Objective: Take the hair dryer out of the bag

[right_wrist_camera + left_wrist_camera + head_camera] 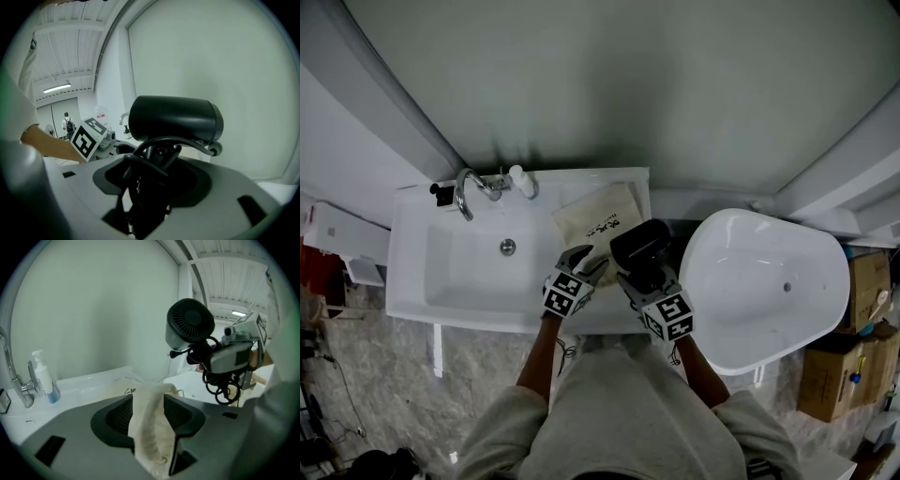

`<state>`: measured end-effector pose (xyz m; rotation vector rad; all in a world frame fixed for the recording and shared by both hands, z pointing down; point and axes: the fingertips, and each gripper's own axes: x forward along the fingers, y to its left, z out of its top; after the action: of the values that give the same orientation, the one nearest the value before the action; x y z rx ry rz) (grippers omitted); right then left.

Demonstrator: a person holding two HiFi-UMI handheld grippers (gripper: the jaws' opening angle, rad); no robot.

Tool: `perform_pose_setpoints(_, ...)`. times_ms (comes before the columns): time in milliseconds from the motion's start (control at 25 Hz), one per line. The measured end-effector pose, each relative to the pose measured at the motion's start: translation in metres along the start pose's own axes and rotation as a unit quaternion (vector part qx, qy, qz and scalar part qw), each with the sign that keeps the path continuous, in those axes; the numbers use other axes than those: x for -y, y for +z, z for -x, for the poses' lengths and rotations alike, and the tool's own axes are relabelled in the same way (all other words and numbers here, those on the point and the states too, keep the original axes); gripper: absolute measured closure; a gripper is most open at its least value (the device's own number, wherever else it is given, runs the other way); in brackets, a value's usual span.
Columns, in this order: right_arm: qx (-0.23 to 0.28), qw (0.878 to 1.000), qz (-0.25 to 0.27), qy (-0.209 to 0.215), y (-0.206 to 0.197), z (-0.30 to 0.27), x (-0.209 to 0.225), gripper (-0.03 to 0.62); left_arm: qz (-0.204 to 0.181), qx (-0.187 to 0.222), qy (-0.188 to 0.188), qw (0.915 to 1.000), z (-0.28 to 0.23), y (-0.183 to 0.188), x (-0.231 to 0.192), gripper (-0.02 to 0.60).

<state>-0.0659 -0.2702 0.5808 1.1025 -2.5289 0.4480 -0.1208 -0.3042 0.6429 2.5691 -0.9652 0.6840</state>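
Note:
The black hair dryer point(639, 246) is up in the air over the counter's right end, clear of the cream cloth bag point(598, 217) that lies flat on the counter. My right gripper point(649, 277) is shut on its handle; in the right gripper view the barrel point(176, 117) stands above the jaws with the cord looped around the handle. My left gripper point(584, 262) is at the bag's near edge with its jaws spread. A bunched fold of the bag's fabric point(150, 427) stands between them, and the hair dryer point(190, 326) hangs to their upper right.
A white sink basin point(422, 281) with a chrome faucet point(467, 192) and a soap bottle point(522, 181) lies left of the bag. A white bathtub point(769, 281) sits at the right, with cardboard boxes point(848, 366) beyond it. A plain wall is behind the counter.

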Motion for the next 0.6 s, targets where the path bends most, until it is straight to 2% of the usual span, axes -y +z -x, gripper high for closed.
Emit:
perform_pose_setpoints(80,0.004,1.0,0.003,0.001,0.006,-0.004,0.002,0.35,0.008,0.011,0.007,0.9999,0.007,0.003,-0.002,0.397)
perform_pose_setpoints(240,0.011,1.0,0.015,0.004,0.018,-0.011,0.003,0.35,0.036,0.046,0.045,0.9973,0.027,0.011,-0.021,0.401)
perform_pose_setpoints(520,0.031,0.999,0.023,0.017,0.038,-0.026,0.001,0.349,0.071,0.111,0.131,0.9827,0.077,0.028,-0.055,0.536)
perform_pose_setpoints(600,0.036,0.999,0.028,0.024,0.047,-0.032,-0.001,0.349,0.081,0.125,0.147,0.9778,0.091,0.032,-0.064,0.551)
